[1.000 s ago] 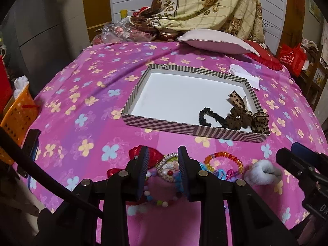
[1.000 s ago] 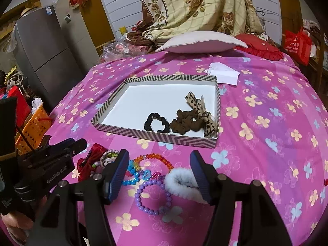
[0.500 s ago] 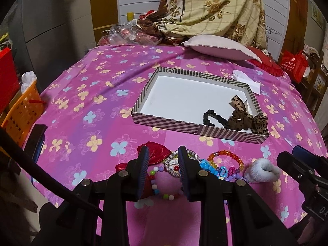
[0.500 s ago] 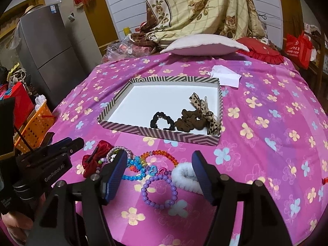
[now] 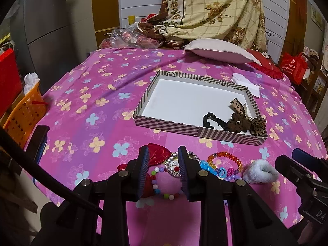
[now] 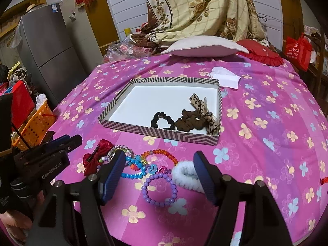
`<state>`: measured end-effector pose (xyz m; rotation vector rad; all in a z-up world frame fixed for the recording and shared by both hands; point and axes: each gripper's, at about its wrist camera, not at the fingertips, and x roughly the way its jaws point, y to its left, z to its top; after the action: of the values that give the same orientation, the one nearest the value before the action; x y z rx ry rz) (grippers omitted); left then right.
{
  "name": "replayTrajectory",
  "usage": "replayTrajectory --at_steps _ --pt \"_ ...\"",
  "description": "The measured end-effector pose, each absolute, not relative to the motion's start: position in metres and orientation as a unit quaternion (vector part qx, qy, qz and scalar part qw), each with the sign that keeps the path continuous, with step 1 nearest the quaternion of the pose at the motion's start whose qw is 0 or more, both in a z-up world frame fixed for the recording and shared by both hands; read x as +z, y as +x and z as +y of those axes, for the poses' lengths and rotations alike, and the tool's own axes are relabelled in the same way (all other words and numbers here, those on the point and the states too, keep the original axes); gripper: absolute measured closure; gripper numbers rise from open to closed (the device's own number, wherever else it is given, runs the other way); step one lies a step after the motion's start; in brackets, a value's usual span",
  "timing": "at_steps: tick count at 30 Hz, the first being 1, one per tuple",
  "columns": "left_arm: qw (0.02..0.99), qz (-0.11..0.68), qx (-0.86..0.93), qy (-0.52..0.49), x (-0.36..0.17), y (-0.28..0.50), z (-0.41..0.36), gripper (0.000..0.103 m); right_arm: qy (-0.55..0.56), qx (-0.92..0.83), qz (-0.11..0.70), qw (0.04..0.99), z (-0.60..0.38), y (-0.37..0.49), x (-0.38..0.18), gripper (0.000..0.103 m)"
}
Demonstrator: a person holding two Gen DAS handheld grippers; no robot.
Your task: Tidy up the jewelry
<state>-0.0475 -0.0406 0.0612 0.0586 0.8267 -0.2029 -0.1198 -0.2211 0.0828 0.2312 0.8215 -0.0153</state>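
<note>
A striped tray [image 6: 114,104] sits on a pink flowered cloth [image 6: 266,123]; inside it, toward its right end, lie a black scrunchie [image 6: 163,121], a brown scrunchie [image 6: 189,121] and a leopard-print bow [image 6: 203,110] close together; in front of the tray, on the cloth, a cluster of jewelry lies in a row: a red bow [image 6: 96,155], a sparkly bangle [image 5: 171,162], an orange bead bracelet [image 6: 161,153], blue beads [image 6: 133,168], a purple bead bracelet [image 6: 160,190] and a white fluffy scrunchie [image 6: 186,174]; the left gripper [image 5: 162,170] hangs over the red bow and sparkly bangle, jaws parted with nothing pinched; the right gripper [image 6: 160,176] has just been opening, its jaws spread wide above the purple bracelet and white scrunchie, gripping nothing
</note>
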Motion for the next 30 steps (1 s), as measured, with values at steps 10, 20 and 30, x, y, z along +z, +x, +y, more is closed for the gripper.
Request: replayTrajectory --at_steps 10,20,30 --pt "0.909 0.405 -0.097 0.027 0.059 -0.049 -0.038 0.08 0.111 -0.006 0.404 0.908 -0.221 -0.122 0.078 0.03" --pt "0.891 0.438 -0.116 -0.009 0.048 -0.033 -0.015 0.08 0.109 -0.018 0.416 0.903 -0.233 -0.127 0.066 0.029" --pt "0.867 0.481 -0.1 -0.079 0.027 -0.006 0.052 0.077 0.116 -0.037 0.44 0.89 -0.26 -0.139 0.04 0.028"
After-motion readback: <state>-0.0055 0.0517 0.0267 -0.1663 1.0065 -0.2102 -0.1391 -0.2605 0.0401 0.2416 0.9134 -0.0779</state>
